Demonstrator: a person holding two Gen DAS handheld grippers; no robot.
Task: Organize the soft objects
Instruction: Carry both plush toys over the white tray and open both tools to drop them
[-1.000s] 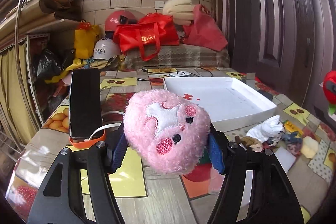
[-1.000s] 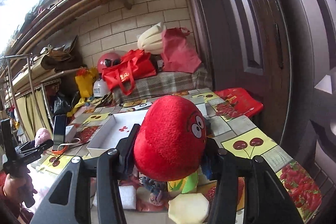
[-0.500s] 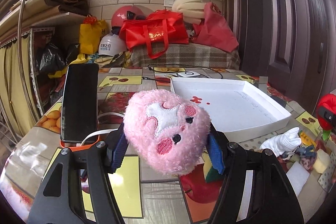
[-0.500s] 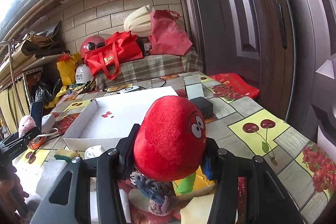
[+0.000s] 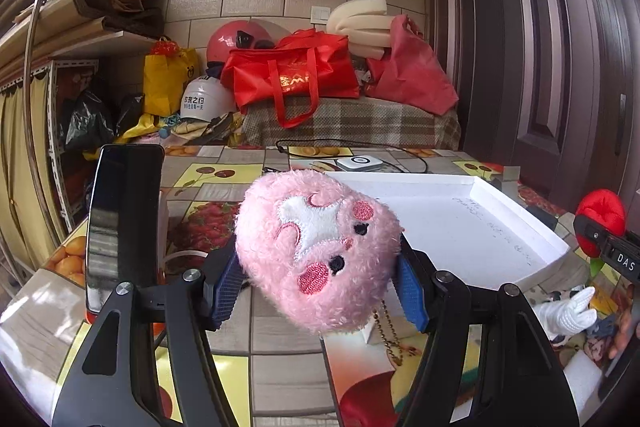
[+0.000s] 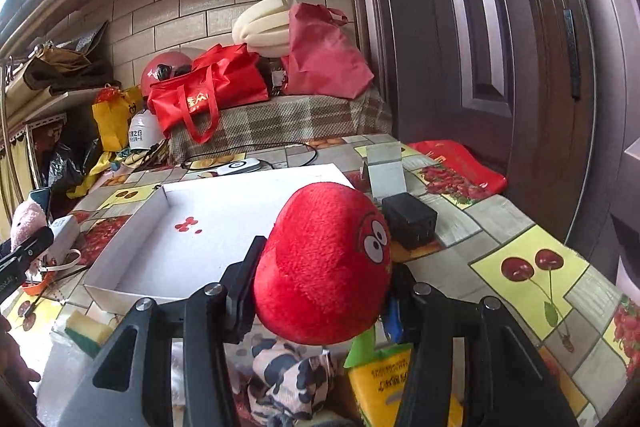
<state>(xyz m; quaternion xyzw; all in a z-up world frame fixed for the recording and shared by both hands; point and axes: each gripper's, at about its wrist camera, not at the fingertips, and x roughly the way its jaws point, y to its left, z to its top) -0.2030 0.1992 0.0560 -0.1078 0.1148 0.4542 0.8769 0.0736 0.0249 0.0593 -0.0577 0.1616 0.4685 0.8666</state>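
Observation:
My left gripper (image 5: 316, 291) is shut on a pink plush toy (image 5: 316, 251) with a white star face and a bead chain hanging below, held above the table at the left edge of the white shallow box (image 5: 516, 199). My right gripper (image 6: 320, 295) is shut on a red plush toy (image 6: 324, 263) with cartoon eyes, held just in front of the same box (image 6: 120, 291). The red toy also shows at the right of the left wrist view (image 5: 600, 219), and the pink toy at the left of the right wrist view (image 6: 26, 223).
A black phone (image 5: 120, 223) stands on an orange holder at the left. A white plush (image 5: 568, 315), a cow-patterned toy (image 6: 288, 371), a yellow-green sponge (image 6: 86, 331) and a yellow packet (image 6: 384, 379) lie on the table's near side. A black block (image 6: 408, 219) sits right of the box.
Both grippers have moved forward toward the white box with their toys still held. The box looks larger and nearer in both views.

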